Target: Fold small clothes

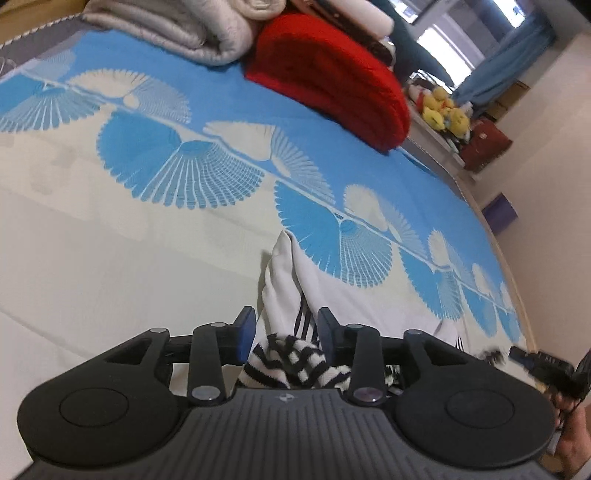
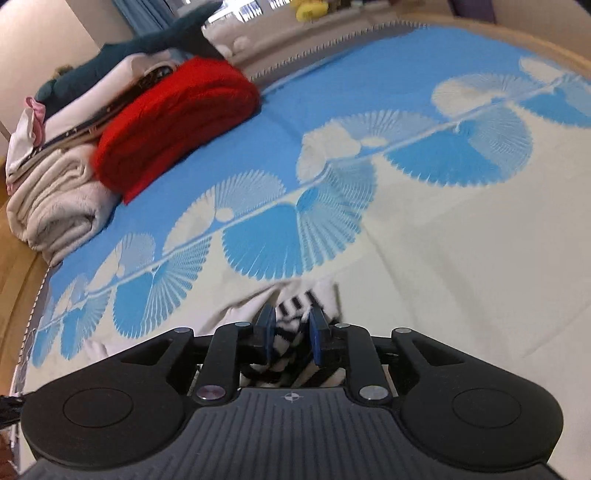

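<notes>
A small white garment (image 1: 332,280) with a black-and-white striped cuff (image 1: 288,354) lies bunched on the blue and cream bed cover (image 1: 147,258). My left gripper (image 1: 286,325) hangs low over it, jaws well apart. The striped cuff sits loosely between the blue pads (image 1: 245,328), which do not press on it. In the right wrist view another striped part of the garment (image 2: 295,299) lies between the jaws of my right gripper (image 2: 291,321). These stand a little apart, with the cloth slack between them. The garment below both gripper bodies is hidden.
A folded red blanket (image 1: 332,85) and grey-beige folded blankets (image 1: 177,33) are stacked at the bed's far end, with a dark shark plush (image 2: 147,44) behind. Yellow plush toys (image 1: 443,110) sit on a ledge past the bed edge. A hand (image 1: 576,443) shows at lower right.
</notes>
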Available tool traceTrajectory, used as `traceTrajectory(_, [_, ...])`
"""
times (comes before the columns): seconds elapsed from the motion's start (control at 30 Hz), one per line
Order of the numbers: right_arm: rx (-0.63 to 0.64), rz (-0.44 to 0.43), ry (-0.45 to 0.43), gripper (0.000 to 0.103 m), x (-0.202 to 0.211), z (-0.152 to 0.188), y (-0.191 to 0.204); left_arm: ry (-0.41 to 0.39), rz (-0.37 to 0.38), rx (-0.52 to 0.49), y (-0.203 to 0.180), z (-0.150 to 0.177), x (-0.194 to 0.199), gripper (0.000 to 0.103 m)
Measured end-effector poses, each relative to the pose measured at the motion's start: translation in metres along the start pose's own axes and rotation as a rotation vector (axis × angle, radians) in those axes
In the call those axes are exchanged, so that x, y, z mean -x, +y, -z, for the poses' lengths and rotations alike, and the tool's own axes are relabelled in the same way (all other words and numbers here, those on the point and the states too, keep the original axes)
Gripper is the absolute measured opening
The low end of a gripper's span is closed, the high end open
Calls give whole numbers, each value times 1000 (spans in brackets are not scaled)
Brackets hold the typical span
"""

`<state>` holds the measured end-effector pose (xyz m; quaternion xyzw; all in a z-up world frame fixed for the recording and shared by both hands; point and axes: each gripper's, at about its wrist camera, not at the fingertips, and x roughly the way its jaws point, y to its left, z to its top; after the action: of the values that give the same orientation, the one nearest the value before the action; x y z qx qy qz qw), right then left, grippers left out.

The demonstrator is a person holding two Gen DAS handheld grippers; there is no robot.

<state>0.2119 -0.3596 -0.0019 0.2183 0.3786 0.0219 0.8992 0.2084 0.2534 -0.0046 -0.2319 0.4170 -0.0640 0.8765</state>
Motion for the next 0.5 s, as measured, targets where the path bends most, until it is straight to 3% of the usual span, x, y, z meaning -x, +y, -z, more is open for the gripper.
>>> traceTrajectory(0.03, [21, 12, -20, 22, 4, -2, -2, 15, 0, -39, -3, 2, 1, 50])
traceTrajectory(0.1, [53, 14, -37, 23, 10, -2, -6, 79, -25, -152, -15, 6, -1, 67])
traceTrajectory(0.13, [69, 8, -33, 25, 11, -1, -7, 107, -40, -217, -24, 9, -3, 69])
traceTrajectory(0.27, [191, -41, 53, 39, 8, 11, 1, 165, -96, -486, -59, 35, -11, 84])
traceTrajectory(0.37, [322, -32, 96, 41, 0, 26, 16, 197, -175, -646, -73, 58, -27, 84])
traceTrajectory(0.5, [389, -40, 76, 43, -6, 32, 31, 149, -255, -765, -79, 74, -47, 84])
